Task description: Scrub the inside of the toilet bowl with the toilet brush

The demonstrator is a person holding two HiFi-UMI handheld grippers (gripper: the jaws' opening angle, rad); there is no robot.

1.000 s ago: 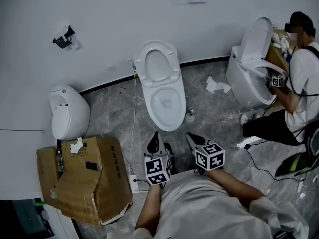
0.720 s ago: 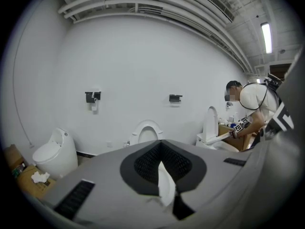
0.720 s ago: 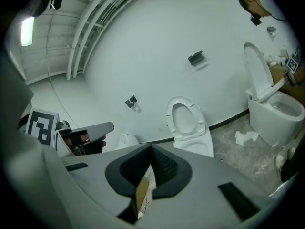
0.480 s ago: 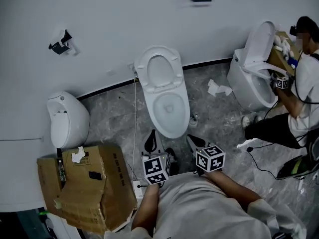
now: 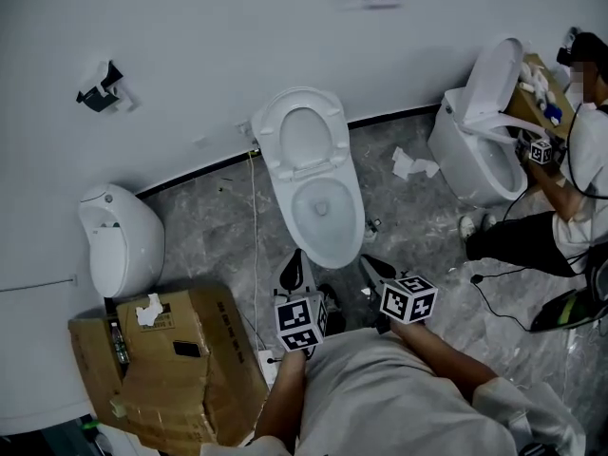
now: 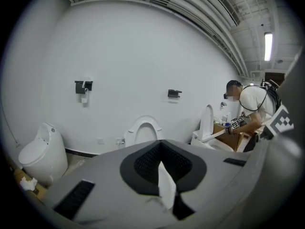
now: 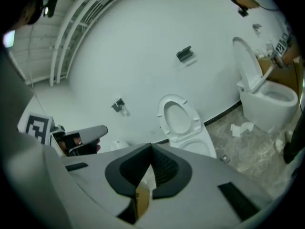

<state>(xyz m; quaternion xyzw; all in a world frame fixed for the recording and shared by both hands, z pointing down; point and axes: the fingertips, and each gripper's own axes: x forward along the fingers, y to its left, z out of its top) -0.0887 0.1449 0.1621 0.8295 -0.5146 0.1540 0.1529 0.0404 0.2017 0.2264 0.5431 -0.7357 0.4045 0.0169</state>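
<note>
Before the toilet (image 5: 302, 139) — lid up, bowl (image 5: 321, 218) bared for scrubbing — left hand-held gripper (image 5: 295, 264) and right hand-held gripper (image 5: 372, 266) hover pressed together, brushless; the likely brush (image 5: 368, 225) stands on the floor (image 5: 209, 231) beside the bowl.

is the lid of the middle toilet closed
No, the middle toilet has its seat and lid raised against the wall, so the bowl lies open.
</note>
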